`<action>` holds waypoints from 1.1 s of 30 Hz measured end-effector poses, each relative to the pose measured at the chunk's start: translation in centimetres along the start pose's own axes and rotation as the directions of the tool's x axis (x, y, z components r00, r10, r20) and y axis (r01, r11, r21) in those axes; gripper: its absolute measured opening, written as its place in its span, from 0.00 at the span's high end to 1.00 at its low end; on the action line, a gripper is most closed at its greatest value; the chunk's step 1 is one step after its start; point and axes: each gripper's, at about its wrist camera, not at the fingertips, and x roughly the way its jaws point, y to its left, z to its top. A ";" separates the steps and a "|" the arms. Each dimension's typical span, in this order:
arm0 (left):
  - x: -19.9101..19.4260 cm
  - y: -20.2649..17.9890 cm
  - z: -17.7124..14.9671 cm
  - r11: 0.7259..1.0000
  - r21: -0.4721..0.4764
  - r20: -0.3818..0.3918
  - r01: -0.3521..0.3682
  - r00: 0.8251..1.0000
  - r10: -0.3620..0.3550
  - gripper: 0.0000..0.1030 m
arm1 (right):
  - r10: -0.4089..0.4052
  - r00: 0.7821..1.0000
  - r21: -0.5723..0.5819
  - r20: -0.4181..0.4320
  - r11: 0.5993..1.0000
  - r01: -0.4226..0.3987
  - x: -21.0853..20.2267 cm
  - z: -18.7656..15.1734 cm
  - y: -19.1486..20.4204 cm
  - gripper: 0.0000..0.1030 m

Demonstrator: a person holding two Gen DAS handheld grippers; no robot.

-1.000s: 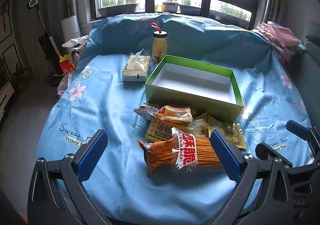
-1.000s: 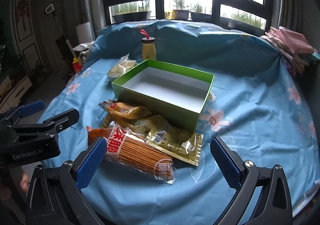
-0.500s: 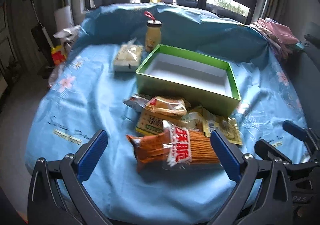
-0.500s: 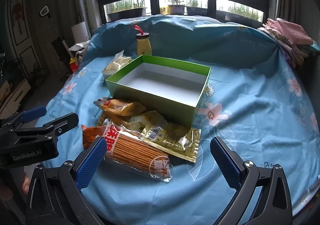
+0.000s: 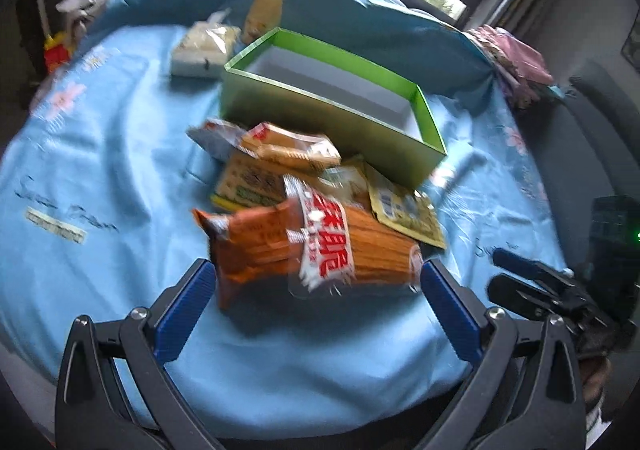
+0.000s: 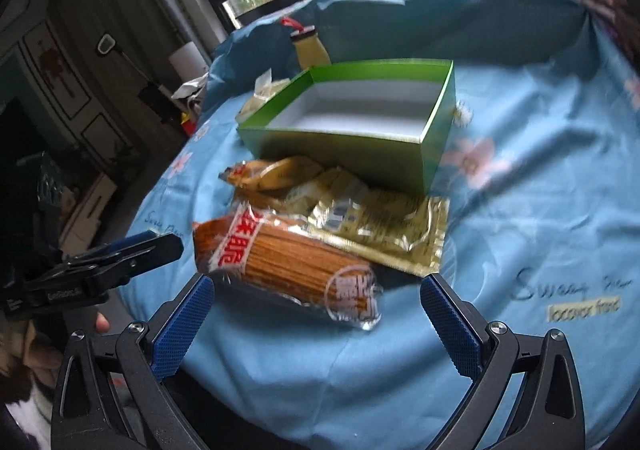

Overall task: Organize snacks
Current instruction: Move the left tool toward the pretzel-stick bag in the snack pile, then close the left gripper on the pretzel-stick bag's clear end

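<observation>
A pile of snack packets lies on the blue cloth in front of an empty green box [image 5: 332, 109] [image 6: 352, 129]. Nearest is an orange packet of biscuit sticks [image 5: 320, 250] [image 6: 288, 262]. Behind it lie a gold foil packet [image 5: 404, 209] [image 6: 384, 221] and a tan bread packet [image 5: 288, 145] [image 6: 272, 173]. My left gripper [image 5: 316, 314] is open, its blue pads on either side of the stick packet's near edge, just short of it. My right gripper [image 6: 316, 322] is open, just short of the same packet. Each gripper shows at the edge of the other's view.
A yellow bottle with a red loop [image 5: 266, 9] [image 6: 308, 49] and a tissue pack [image 5: 204, 49] stand behind the box. Pink cloth [image 5: 516, 61] lies at the far right. The table's near edge drops off just below both grippers.
Both grippers have moved forward and down toward the snack pile. The stick packet now sits between the fingers in both views. Nothing on the table has moved.
</observation>
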 end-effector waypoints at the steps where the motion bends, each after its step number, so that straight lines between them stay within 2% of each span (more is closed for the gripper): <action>1: 0.1 0.0 -0.2 1.000 0.002 -0.002 0.006 1.000 -0.006 0.02 | 0.016 1.000 0.011 -0.007 1.000 -0.016 0.3 -0.3 -0.4 0.00; 7: 1.0 -0.3 -0.9 0.999 0.010 -0.012 0.053 0.999 -0.053 0.03 | 0.055 0.998 0.049 -0.032 0.997 -0.053 2.3 -1.9 -2.1 0.00; 10: 1.7 -0.5 -1.0 0.998 0.019 -0.028 0.054 0.998 -0.054 0.10 | 0.069 0.997 0.054 -0.026 0.996 -0.067 2.7 -2.2 -2.6 0.00; 16: 2.7 -0.5 -0.8 0.998 0.019 -0.042 0.064 0.997 -0.063 0.11 | 0.112 0.994 0.083 -0.015 0.990 -0.110 3.5 -2.0 -3.7 0.03; 19: 3.0 -0.5 -0.6 0.998 0.023 -0.049 0.066 0.997 -0.064 0.21 | 0.124 0.992 0.075 -0.028 0.990 -0.121 4.2 -1.7 -3.7 0.07; 33: 3.7 -0.2 -0.1 0.996 0.031 -0.062 0.080 0.995 -0.078 0.24 | 0.153 0.986 0.069 -0.068 0.987 -0.148 7.3 -0.7 -3.8 0.11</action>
